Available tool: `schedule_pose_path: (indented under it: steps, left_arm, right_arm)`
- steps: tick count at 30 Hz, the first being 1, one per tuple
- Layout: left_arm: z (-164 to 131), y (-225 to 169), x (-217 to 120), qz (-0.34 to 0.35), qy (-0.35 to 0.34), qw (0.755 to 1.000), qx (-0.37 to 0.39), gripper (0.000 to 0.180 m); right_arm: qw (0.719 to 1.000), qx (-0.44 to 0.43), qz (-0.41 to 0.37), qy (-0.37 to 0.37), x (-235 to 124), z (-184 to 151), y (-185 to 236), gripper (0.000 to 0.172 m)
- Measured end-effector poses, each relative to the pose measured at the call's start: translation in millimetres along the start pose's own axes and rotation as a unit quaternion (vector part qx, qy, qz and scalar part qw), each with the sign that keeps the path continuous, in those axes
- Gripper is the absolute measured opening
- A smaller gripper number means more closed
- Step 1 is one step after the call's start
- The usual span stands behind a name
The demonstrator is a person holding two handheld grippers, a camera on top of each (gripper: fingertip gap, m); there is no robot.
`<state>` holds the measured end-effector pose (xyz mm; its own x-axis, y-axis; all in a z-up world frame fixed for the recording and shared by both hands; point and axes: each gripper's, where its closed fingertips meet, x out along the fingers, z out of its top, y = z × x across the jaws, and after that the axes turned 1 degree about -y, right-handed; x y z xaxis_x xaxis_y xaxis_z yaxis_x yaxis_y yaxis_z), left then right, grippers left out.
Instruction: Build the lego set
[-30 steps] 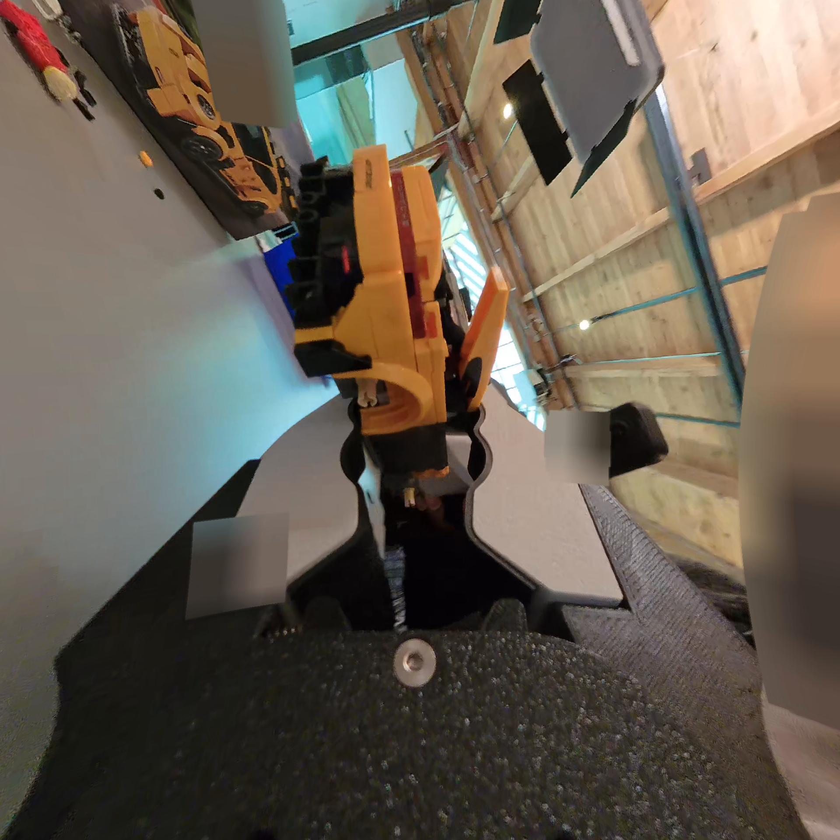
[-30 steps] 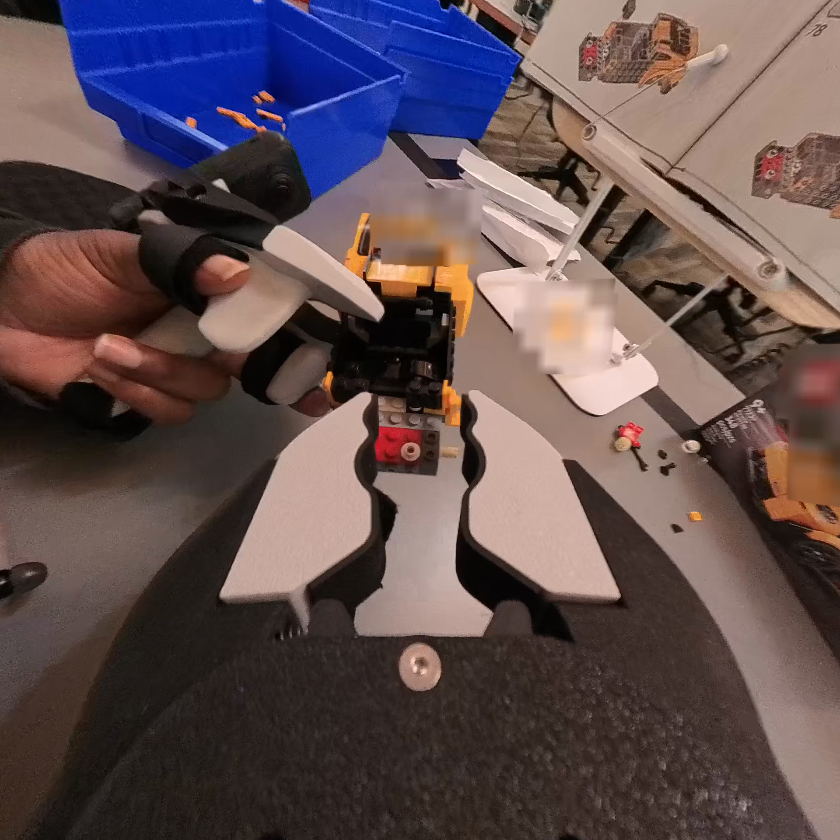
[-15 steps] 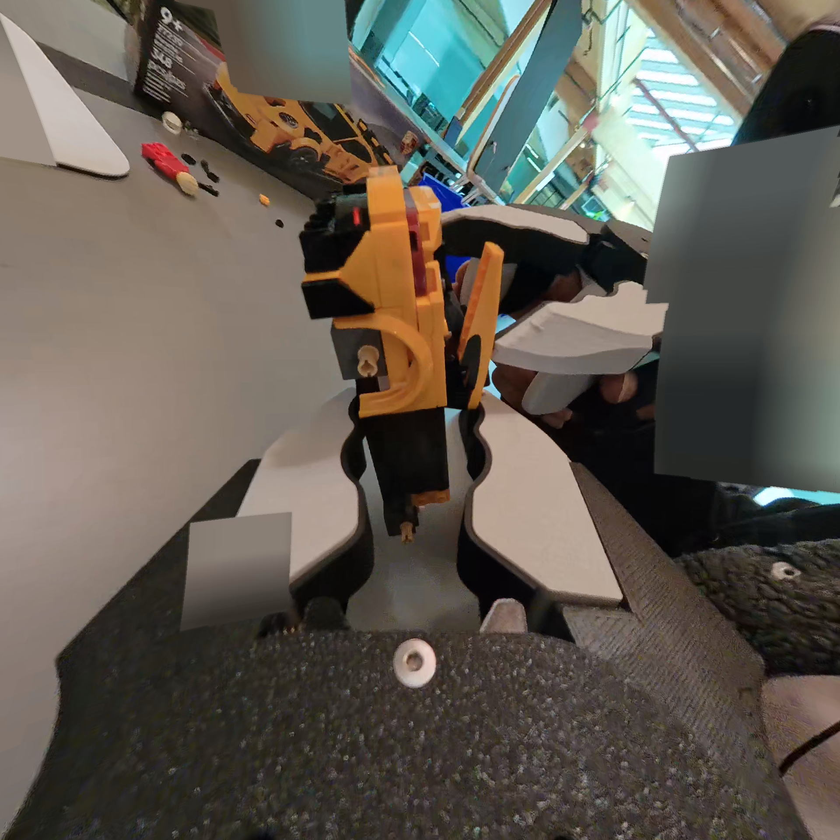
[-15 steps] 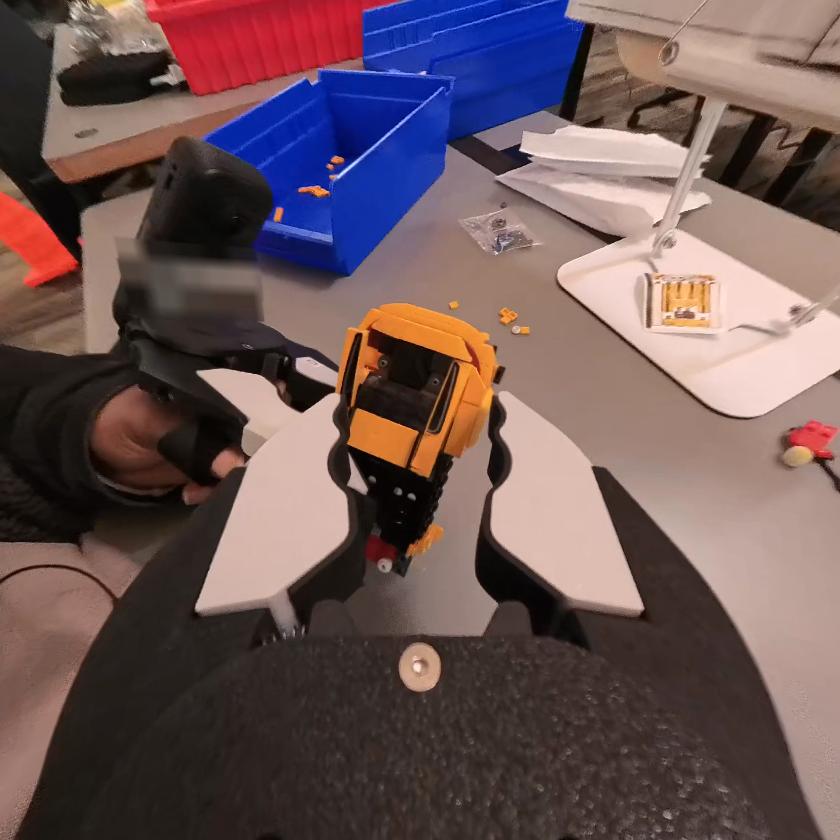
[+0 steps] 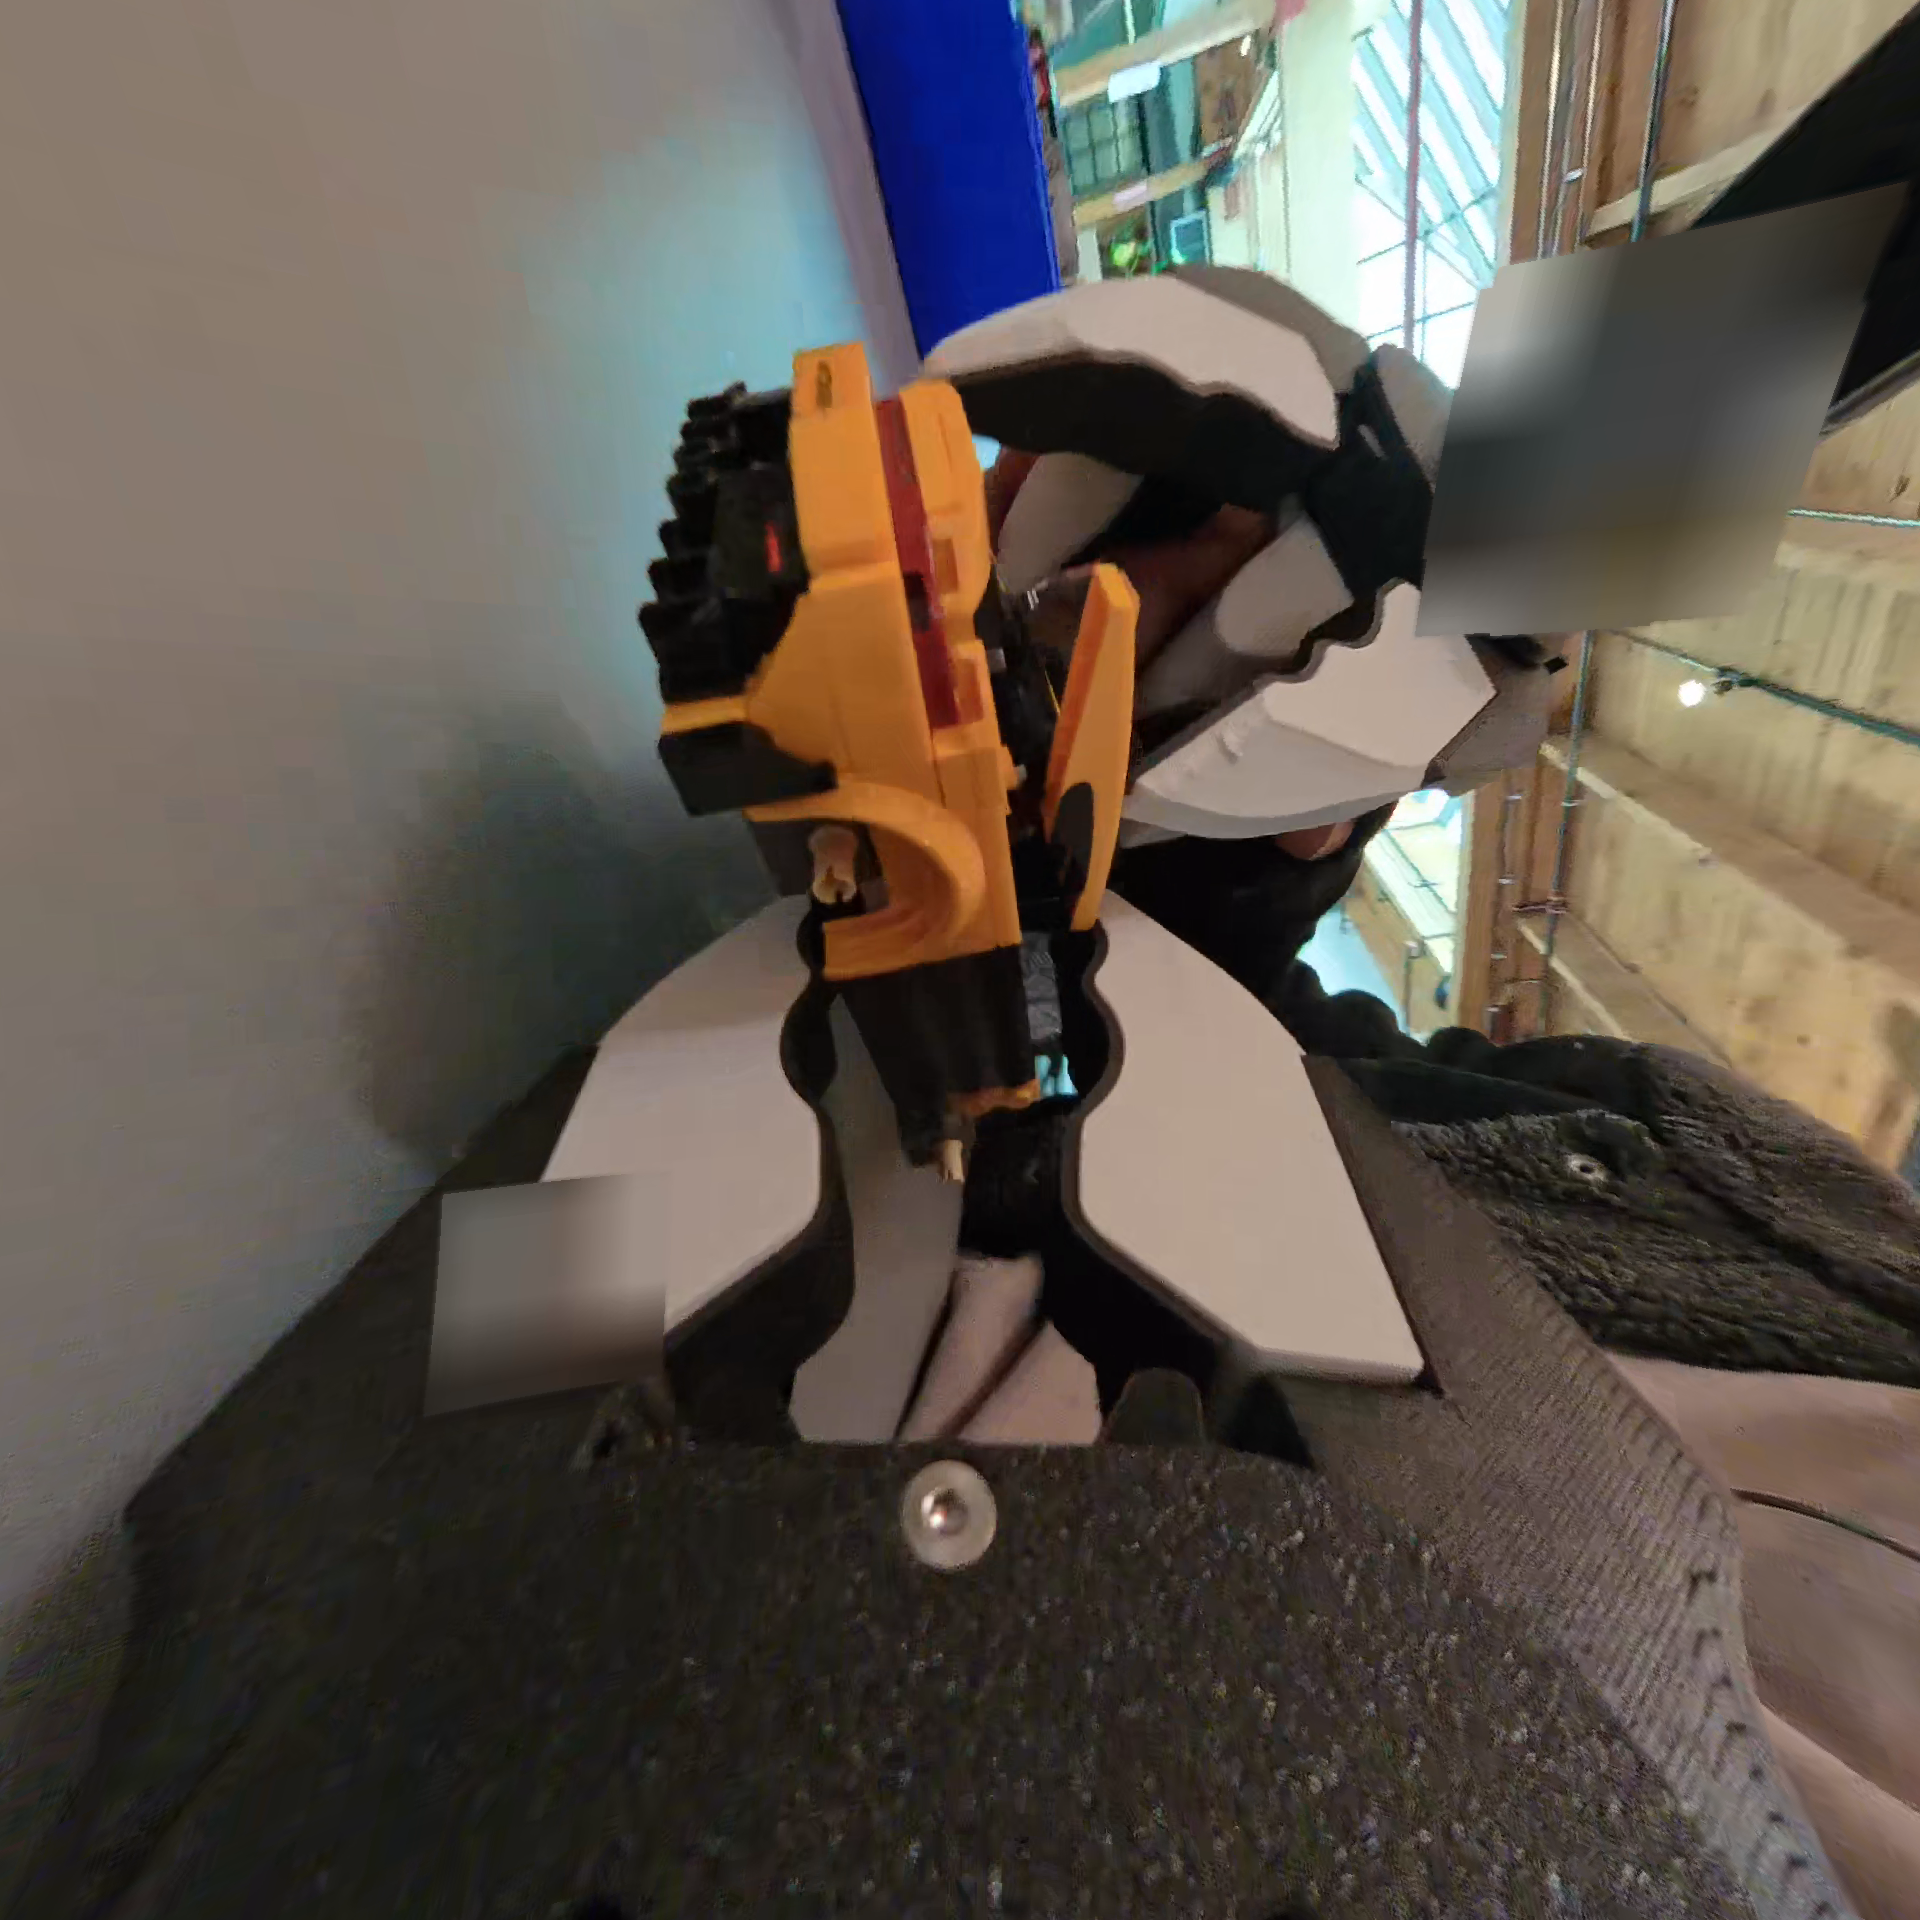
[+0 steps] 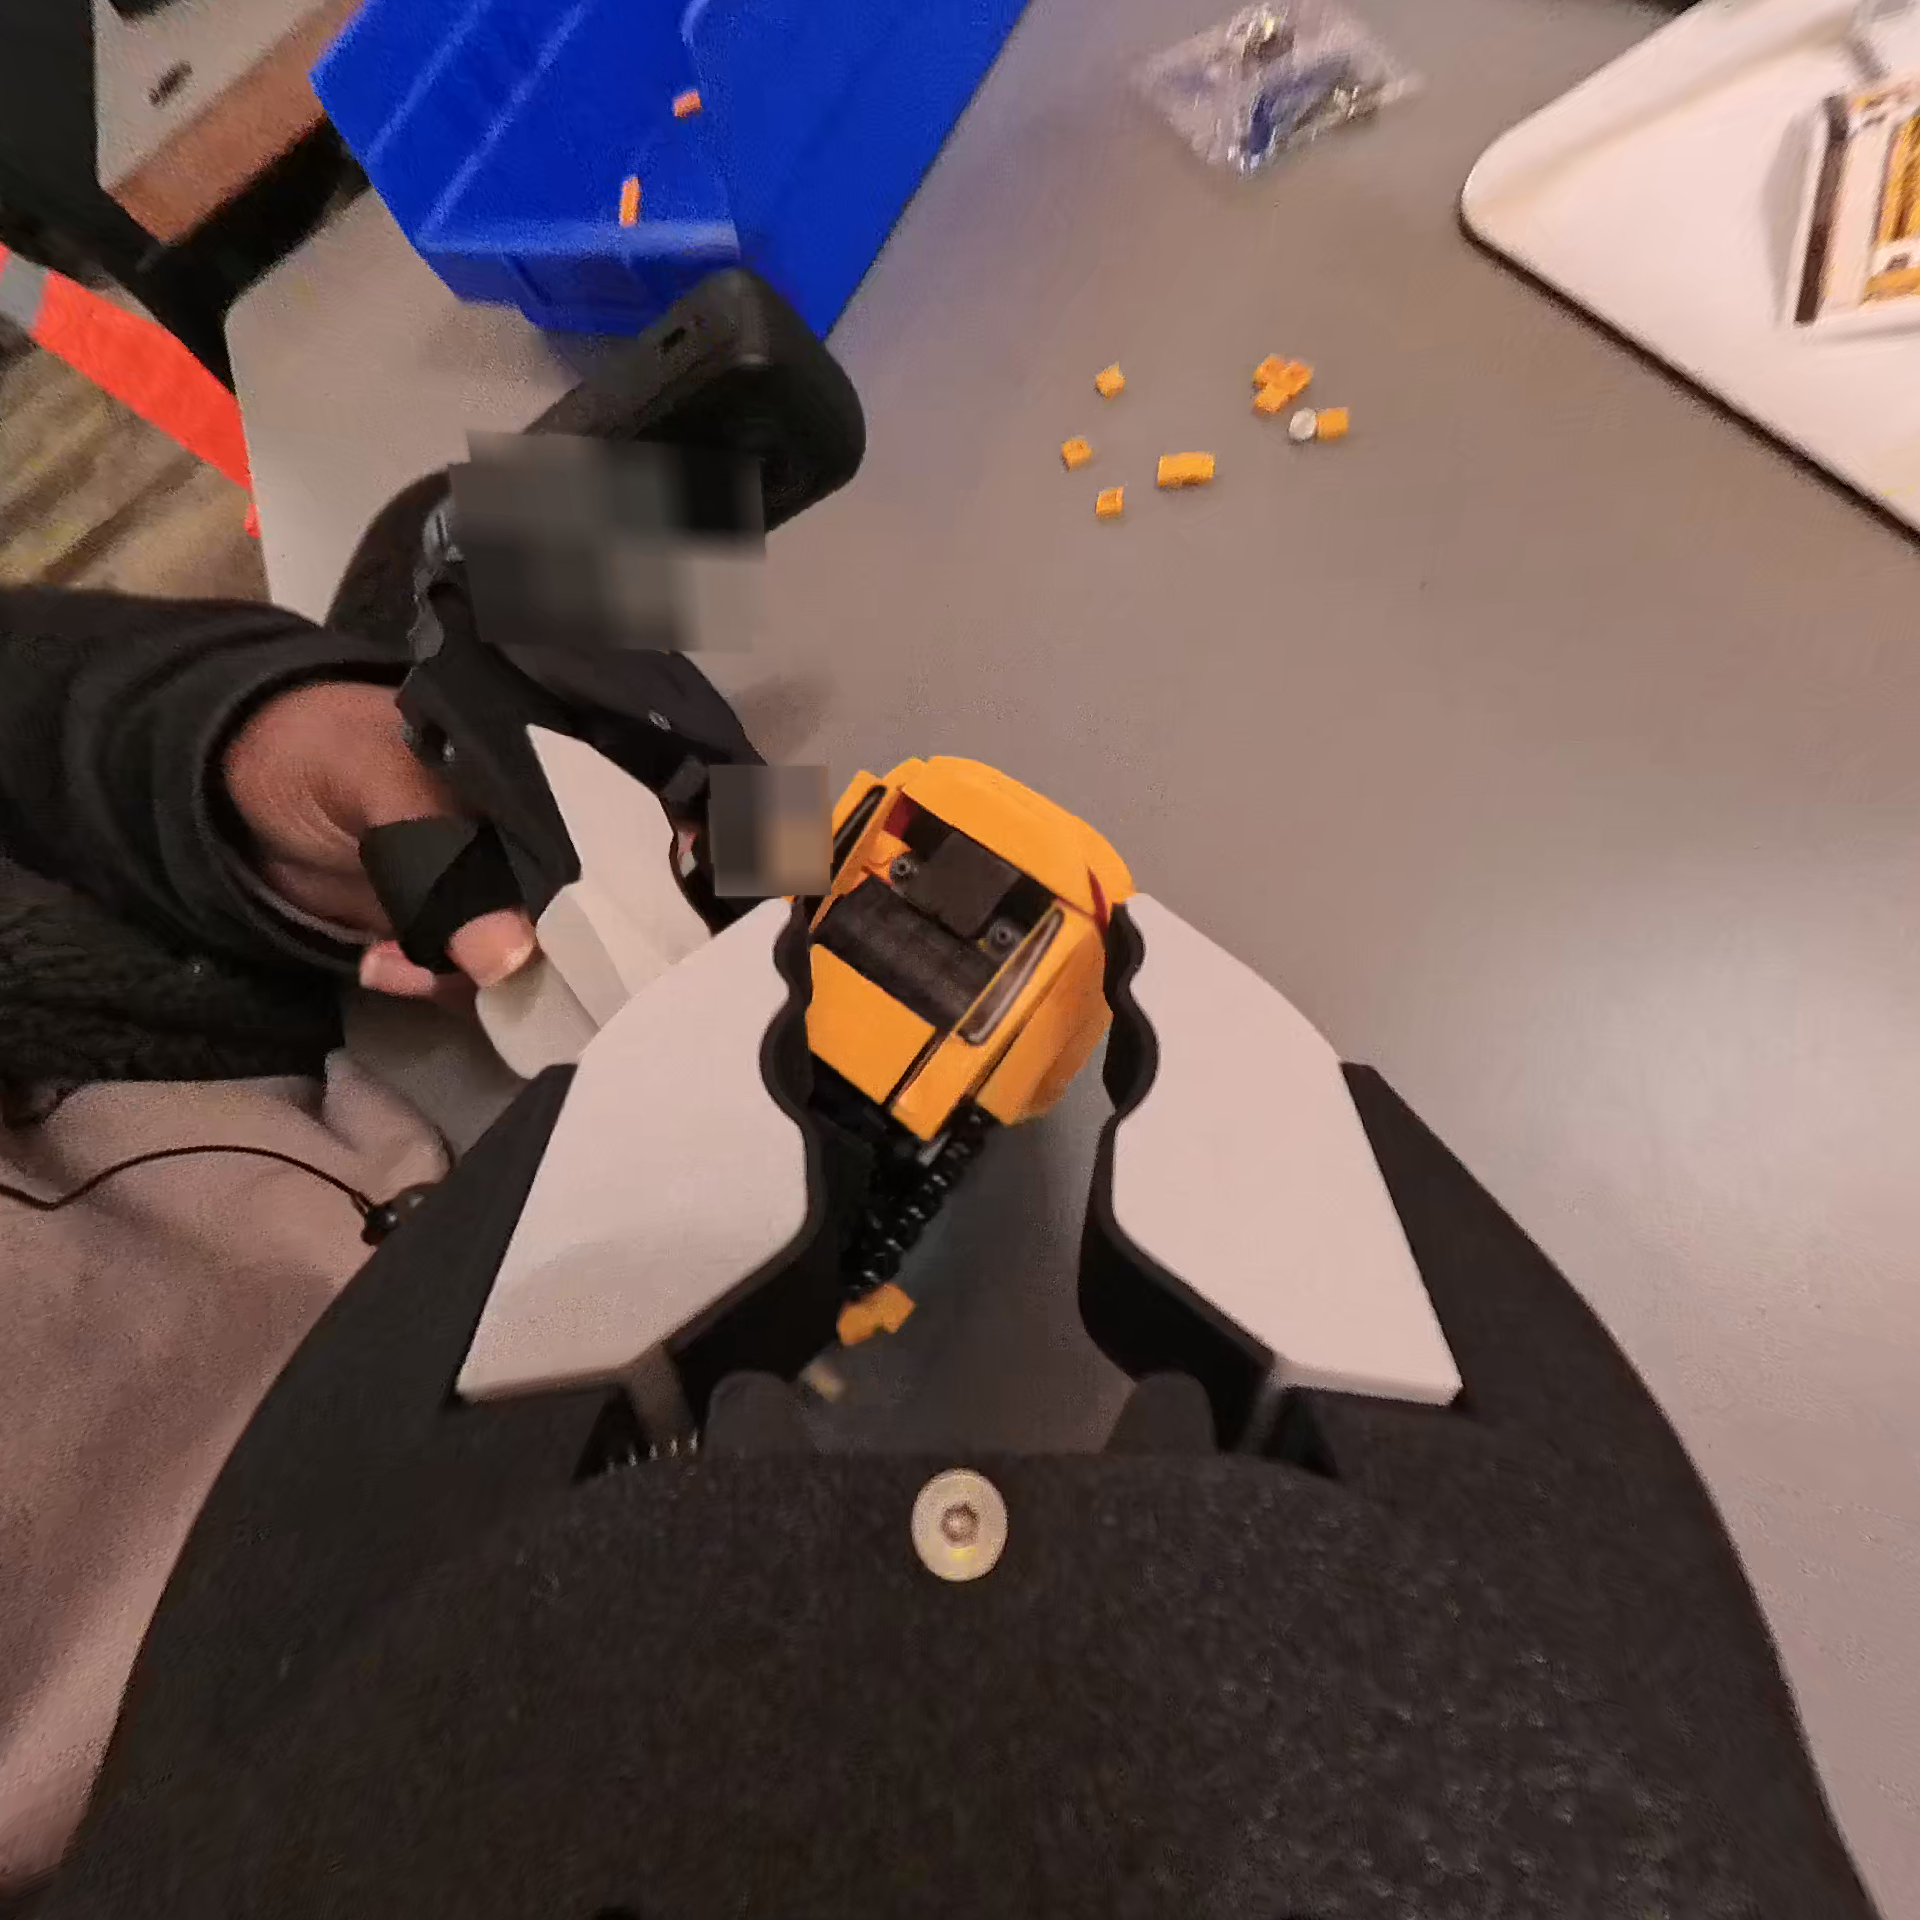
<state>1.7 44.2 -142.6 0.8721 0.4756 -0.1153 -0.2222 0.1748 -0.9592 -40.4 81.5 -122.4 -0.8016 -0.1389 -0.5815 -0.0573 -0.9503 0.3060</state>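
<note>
Toy car [image 6: 935,1018], built of orange and black bricks with a few dark red pieces, is held up off the grey table [image 6: 1455,779] between the two grippers. The left gripper [image 5: 956,925] is closed to a narrow gap on the car's lower end, one pad against an orange wheel arch and the other against a tilted orange panel. The right gripper [image 6: 958,920] stands wider across the car's body, and both of its pads meet the orange sides. A person's hand [image 6: 312,810] in a black sleeve works the left gripper, just left of the car in the right wrist view. Beyond the car, small loose orange bricks [image 6: 1184,470] lie scattered on the table. Farther beyond the car, to the left, is a blue bin [image 6: 582,156] with a few orange bits inside. Far beyond the car, to the right, are a small clear bag [image 6: 1268,83] and a white base [image 6: 1662,208] carrying a printed card [image 6: 1870,208], its print too blurred to read.
</note>
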Motion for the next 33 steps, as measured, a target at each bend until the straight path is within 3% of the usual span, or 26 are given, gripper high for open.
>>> schedule_pose_path:
  steps: [7, 15, 24, 33]
  left_arm:
    - [-12.7, 15.3, -3.4, 0.025, 0.062, 0.995, -0.077, 0.042]
    - [-17.7, 24.3, -5.0, 0.063, 0.083, 0.99, -0.095, 0.044]
    - [-19.0, 24.3, -41.2, 0.133, 0.088, 0.986, -0.042, 0.071]
    - [-18.2, 26.6, -49.3, 0.156, 0.093, 0.983, 0.021, 0.07]
  right_arm:
    - [0.999, -0.025, 0.029, -0.006, -9.5, -2.6, -12.2, 0.052]
    - [0.996, -0.042, 0.077, 0.001, -6.9, -25.3, -15.4, 0.047]
    - [0.996, -0.031, 0.076, -0.018, -12.9, -26.7, -34.1, 0.041]
    - [0.994, -0.07, 0.089, 0.007, -6.2, -27.5, -21.9, 0.039]
